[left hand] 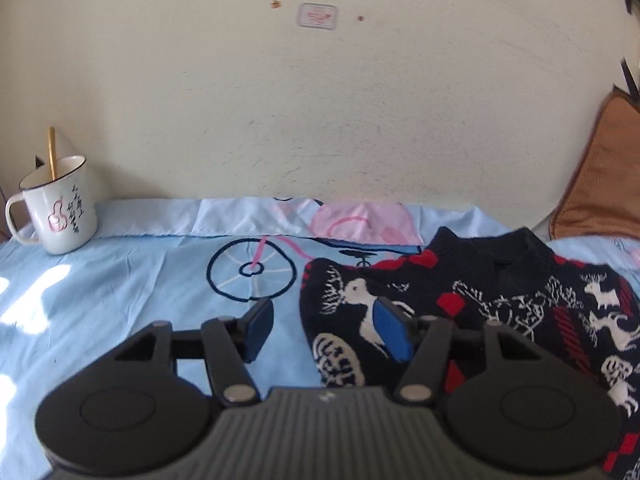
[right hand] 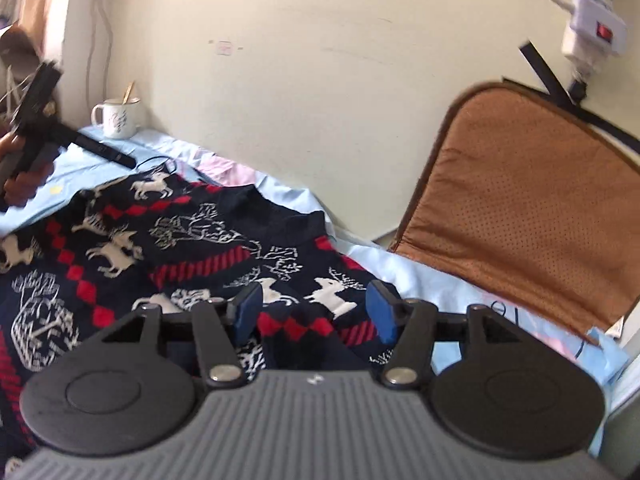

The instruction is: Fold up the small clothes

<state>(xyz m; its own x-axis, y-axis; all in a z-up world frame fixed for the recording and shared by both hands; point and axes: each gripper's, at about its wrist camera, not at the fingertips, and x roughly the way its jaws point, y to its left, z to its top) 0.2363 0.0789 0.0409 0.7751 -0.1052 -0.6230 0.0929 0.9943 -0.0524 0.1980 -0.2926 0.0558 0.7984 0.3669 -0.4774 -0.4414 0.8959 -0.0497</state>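
A dark navy knitted sweater [left hand: 500, 304] with white deer and red diamonds lies spread on a light blue sheet [left hand: 100, 300], its collar toward the wall. My left gripper [left hand: 326, 330] is open just above the sweater's left edge. One blue pad [left hand: 260, 326] is over bare sheet and the other over the knit. In the right wrist view the same sweater [right hand: 140, 248] fills the lower left. My right gripper [right hand: 316, 312] stands open over its right shoulder area, a fold of knit between the pads, which do not press on it.
A white mug [left hand: 56, 212] with a gold spoon stands by the wall at the far left, also the mug [right hand: 118, 118]. A brown cushion [right hand: 532, 200] leans on the wall to the right. A power strip [right hand: 592, 20] hangs at the upper right.
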